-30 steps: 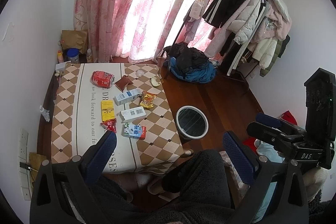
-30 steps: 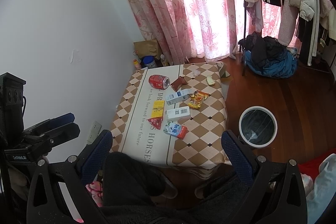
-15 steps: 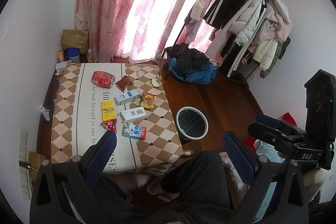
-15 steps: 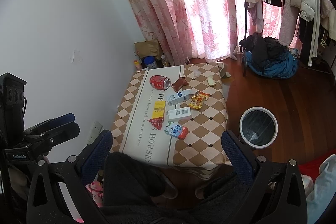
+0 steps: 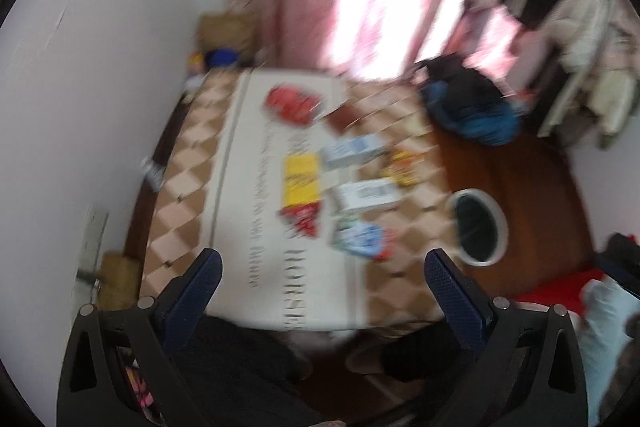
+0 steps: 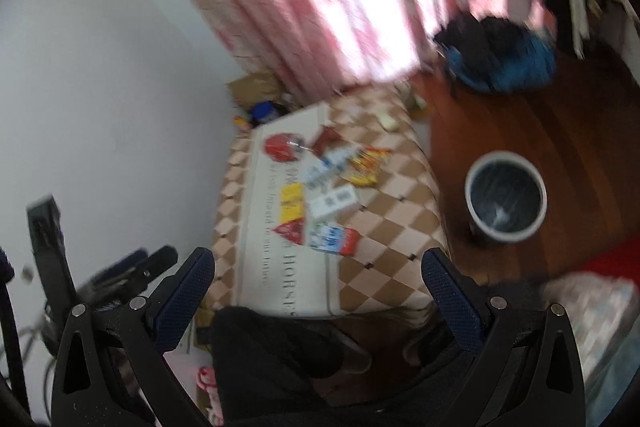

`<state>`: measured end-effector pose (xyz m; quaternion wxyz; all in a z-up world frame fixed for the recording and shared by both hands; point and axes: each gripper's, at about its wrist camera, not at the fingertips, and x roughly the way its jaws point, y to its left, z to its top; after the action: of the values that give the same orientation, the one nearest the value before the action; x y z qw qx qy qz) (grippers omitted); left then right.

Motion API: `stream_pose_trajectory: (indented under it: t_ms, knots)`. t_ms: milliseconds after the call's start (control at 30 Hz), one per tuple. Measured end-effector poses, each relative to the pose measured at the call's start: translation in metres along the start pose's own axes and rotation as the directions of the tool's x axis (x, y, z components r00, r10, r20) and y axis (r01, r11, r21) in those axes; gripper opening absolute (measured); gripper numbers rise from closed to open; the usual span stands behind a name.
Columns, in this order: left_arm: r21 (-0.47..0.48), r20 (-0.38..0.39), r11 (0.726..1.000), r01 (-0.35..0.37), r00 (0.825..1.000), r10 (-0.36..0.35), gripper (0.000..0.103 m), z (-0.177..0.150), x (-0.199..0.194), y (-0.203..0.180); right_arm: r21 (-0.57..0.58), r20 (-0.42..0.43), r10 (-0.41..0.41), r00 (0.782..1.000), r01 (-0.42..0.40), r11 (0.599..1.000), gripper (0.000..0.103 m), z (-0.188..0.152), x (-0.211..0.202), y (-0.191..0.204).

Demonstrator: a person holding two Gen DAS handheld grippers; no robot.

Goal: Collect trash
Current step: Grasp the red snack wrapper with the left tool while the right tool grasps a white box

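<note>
While both grippers [image 5: 320,263] [image 6: 318,261] gape empty, bin [image 6: 506,197] sits beside table [image 6: 392,211] w/ wrappers [image 6: 366,163].

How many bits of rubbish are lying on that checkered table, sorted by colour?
Red: 2, the crushed can and the small red wrapper
Yellow: 2, the flat yellow packet and the yellow-orange snack bag
White or blue-white cartons: 3
Brown: 1, the brown wrapper
Pale scrap at the far edge: 1
Total: 9; motion blur may hide smaller bits.
</note>
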<state>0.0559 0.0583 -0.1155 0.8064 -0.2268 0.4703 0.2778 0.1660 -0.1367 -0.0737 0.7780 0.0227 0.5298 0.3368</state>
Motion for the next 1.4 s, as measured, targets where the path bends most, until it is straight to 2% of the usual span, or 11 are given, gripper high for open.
stream_pose_trajectory:
  t_ms: [167,367,500,733,833,900,967,1100,1200,1333,1400]
  knots:
    - [-0.044,-0.125,0.994,-0.105,0.987,0.099,0.103,-0.007,0.089,0.031,0.008,-0.153,-0.064,0.986,0.066,0.998,0.103,0.015,0.105,-0.024]
    - [-0.074,-0.206,0.971,-0.226,0.956,0.206,0.103,-0.007,0.171,0.059,-0.323,-0.317,-0.204,0.926,0.097,0.941,0.103,0.04,0.249,0.011]
    - [-0.102,-0.265,0.964,-0.247,0.941,0.213,0.103,-0.012,0.204,0.069,-0.587,-0.372,-0.353,0.859,0.078,0.806,0.101,0.047,0.33,0.045]
    - [-0.103,-0.321,0.963,-0.251,0.924,0.206,0.103,-0.021,0.239,0.078,-0.896,-0.313,-0.573,0.757,-0.036,0.443,0.091,0.029,0.406,0.08]
    - [-0.106,-0.338,0.964,-0.243,0.921,0.195,0.103,-0.025,0.246,0.083,-0.91,-0.33,-0.587,0.74,-0.085,0.405,0.087,0.024,0.423,0.083]
    - [-0.109,-0.337,0.966,-0.235,0.923,0.187,0.103,-0.027,0.247,0.086,-0.899,-0.362,-0.574,0.735,-0.115,0.422,0.072,0.021,0.436,0.085]
    - [-0.107,-0.341,0.968,-0.229,0.923,0.181,0.103,-0.027,0.246,0.089,-0.868,-0.401,-0.539,0.741,-0.119,0.482,0.065,0.023,0.439,0.084]
    - [-0.145,-0.31,0.976,-0.161,0.944,0.11,0.103,-0.024,0.231,0.092,-0.728,-0.465,-0.456,0.759,-0.034,0.685,0.06,0.04,0.433,0.064]
    - [-0.224,-0.249,0.974,-0.033,0.968,-0.024,0.103,-0.017,0.214,0.09,-0.557,-0.489,-0.373,0.789,0.047,0.829,0.06,0.048,0.417,0.038]
    - [-0.256,-0.19,0.96,0.109,0.968,-0.161,0.101,-0.003,0.207,0.066,-0.375,-0.481,-0.275,0.833,0.089,0.923,0.06,0.039,0.394,0.004]
    - [-0.231,-0.181,0.966,0.115,0.971,-0.159,0.085,0.005,0.213,0.046,-0.332,-0.471,-0.255,0.844,0.099,0.938,0.059,0.037,0.39,-0.005]
